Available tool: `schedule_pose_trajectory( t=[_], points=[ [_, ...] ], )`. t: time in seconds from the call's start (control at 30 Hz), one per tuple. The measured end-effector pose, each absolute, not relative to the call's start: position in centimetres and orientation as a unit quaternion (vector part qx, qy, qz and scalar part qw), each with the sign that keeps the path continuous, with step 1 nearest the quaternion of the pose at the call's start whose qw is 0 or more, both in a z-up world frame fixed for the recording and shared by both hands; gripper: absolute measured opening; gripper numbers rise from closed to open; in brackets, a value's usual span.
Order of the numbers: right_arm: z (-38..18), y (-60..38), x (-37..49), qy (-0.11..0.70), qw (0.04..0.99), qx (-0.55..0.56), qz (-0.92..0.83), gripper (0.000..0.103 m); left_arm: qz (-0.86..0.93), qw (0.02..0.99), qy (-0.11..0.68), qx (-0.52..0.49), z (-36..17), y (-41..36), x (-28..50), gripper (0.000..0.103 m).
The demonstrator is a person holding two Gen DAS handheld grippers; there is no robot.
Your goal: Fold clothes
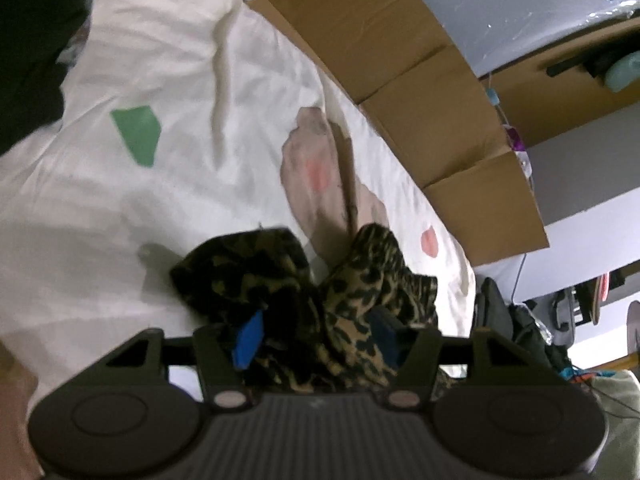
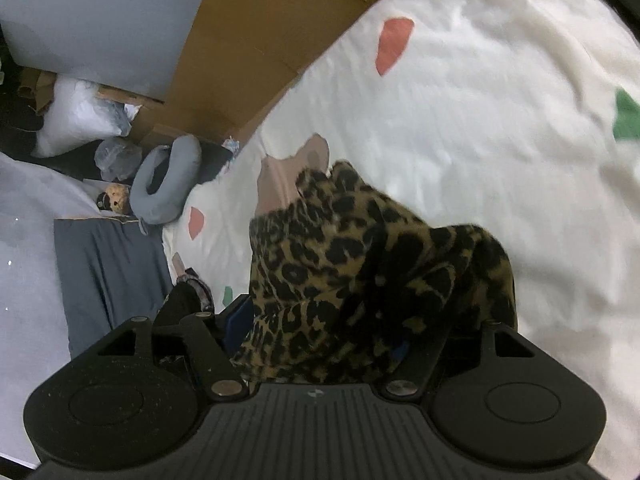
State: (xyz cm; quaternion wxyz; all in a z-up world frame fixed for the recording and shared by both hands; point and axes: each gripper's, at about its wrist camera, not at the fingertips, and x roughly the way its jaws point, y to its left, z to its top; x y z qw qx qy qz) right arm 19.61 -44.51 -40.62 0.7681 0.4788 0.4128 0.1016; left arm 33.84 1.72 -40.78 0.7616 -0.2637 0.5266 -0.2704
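Left gripper (image 1: 316, 340): the jaws are closed on bunched leopard-print cloth (image 1: 352, 280). The blue pads (image 1: 250, 338) press into the fabric from both sides. The cloth fills the gap between the fingers and spills forward onto the bed sheet (image 1: 160, 60).

Right gripper (image 2: 320, 332): the jaws are closed on the same leopard-print cloth (image 2: 352, 256). The fabric rises in a crumpled mound ahead of the fingers and hides most of the right-hand pad.

Position of the cloth: held between both grippers, bunched, just above or touching the sheet; which of the two cannot be told.

A beige garment (image 1: 316, 172) lies flat on the sheet just beyond the leopard cloth, partly under it in the right wrist view (image 2: 280, 176).

The sheet is white with pink and green patches. Cardboard boxes (image 1: 420, 100) stand along the far edge of the bed. A grey neck pillow (image 2: 168, 180) lies on the floor beside the bed.
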Motion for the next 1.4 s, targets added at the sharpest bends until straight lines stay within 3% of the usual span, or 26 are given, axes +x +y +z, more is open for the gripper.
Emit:
schedule_pose_trajectory(
  t=[0.37, 0.67, 1.33, 1.4],
  points=[
    [-38.8, -46.3, 21.2, 0.385, 0.792, 0.465, 0.089, 0.07, -0.277, 0.788, 0.495, -0.24, -38.7, 0.7, 35.4, 0.061],
    [-38.3, -47.2, 19.8, 0.393, 0.822, 0.409, 0.057, 0.07, -0.254, 0.814, 0.496, -0.165, -39.6, 1.1, 34.8, 0.061],
    [-40.0, -48.0, 21.4, 0.435, 0.852, 0.29, 0.004, 0.057, -0.248, 0.831, 0.497, -0.039, -43.6, -1.2, 38.5, 0.053],
    [-40.2, -48.0, 21.7, 0.436, 0.852, 0.289, 0.007, 0.05, -0.25, 0.834, 0.491, -0.03, -43.6, -1.6, 38.7, 0.052]
  ],
)
